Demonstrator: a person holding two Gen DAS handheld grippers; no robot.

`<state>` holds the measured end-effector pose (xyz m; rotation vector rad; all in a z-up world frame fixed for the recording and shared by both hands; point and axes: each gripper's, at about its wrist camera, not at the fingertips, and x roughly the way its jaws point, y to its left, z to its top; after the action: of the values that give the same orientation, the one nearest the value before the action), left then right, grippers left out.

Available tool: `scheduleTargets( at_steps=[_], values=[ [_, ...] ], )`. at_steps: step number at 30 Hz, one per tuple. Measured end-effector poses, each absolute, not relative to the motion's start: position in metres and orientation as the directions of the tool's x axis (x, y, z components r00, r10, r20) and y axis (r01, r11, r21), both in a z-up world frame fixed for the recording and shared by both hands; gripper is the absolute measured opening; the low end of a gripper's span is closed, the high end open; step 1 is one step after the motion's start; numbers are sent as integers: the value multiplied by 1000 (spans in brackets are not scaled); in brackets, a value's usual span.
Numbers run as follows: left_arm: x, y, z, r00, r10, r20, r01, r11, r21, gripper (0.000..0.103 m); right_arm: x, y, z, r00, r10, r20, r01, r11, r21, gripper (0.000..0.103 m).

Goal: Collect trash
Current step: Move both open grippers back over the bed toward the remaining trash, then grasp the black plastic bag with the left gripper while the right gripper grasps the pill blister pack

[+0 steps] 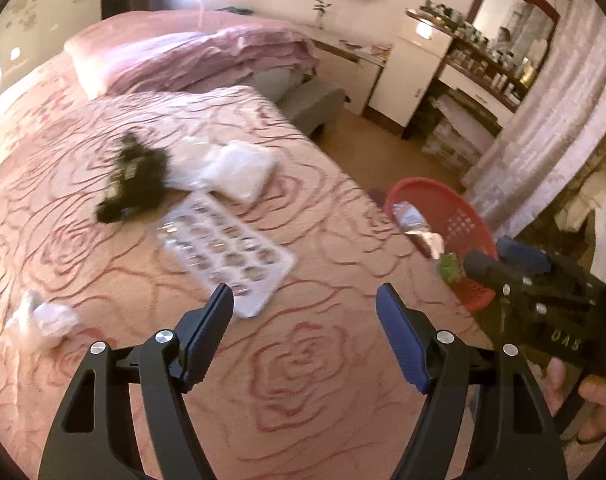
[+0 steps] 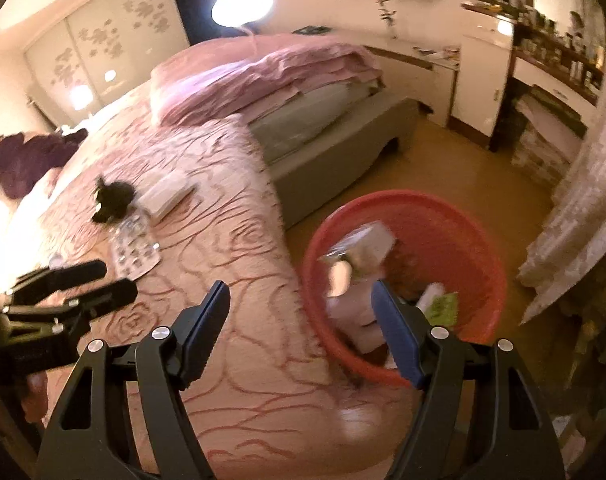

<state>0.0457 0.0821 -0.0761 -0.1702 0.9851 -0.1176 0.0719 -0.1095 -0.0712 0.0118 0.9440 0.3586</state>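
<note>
My left gripper (image 1: 305,296) is open and empty over the bed, just short of a clear plastic blister tray (image 1: 227,250). Beyond the tray lie a white plastic bag (image 1: 239,168) and a crumpled black wrapper (image 1: 133,178). A crumpled white tissue (image 1: 43,318) lies at the left. My right gripper (image 2: 301,292) is open and empty above the bed's edge, beside a red basket (image 2: 475,232) on the floor. The basket holds several pieces of trash, among them a blurred clear-and-white package (image 2: 363,246) and a green scrap (image 2: 443,306). The basket also shows in the left wrist view (image 1: 459,208).
The pink rose-patterned bedspread (image 1: 303,364) fills the foreground. A folded pink quilt (image 1: 207,56) lies at the bed's far end. A white cabinet (image 1: 415,76) and a cluttered dresser (image 1: 483,64) stand at the back right. A curtain (image 1: 551,120) hangs at the right.
</note>
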Motion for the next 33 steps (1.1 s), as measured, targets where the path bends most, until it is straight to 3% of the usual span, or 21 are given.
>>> scheduleTargets(
  at_steps=[13, 20, 27, 28, 30, 33],
  values=[
    [56, 180, -64, 605, -50, -795, -221, 948, -229, 71, 64, -76, -76, 482, 356, -801, -380, 908, 175, 71],
    [92, 185, -71, 590, -75, -804, -220, 943, -248, 71, 68, -80, -78, 478, 352, -805, -366, 913, 182, 71],
    [118, 179, -84, 566, -33, -823, -221, 956, -191, 70, 72, -89, -80, 481, 345, -806, -343, 920, 189, 71],
    [119, 180, -85, 568, -34, -822, -223, 956, -193, 68, 73, -90, -80, 483, 344, -805, -341, 921, 189, 71],
    [121, 181, -86, 567, -37, -823, -220, 956, -195, 50, 74, -93, -81, 484, 340, -806, -335, 923, 189, 71],
    [123, 184, -88, 562, -40, -826, -222, 955, -197, 38, 76, -95, -83, 478, 340, -809, -329, 924, 194, 71]
  ],
)
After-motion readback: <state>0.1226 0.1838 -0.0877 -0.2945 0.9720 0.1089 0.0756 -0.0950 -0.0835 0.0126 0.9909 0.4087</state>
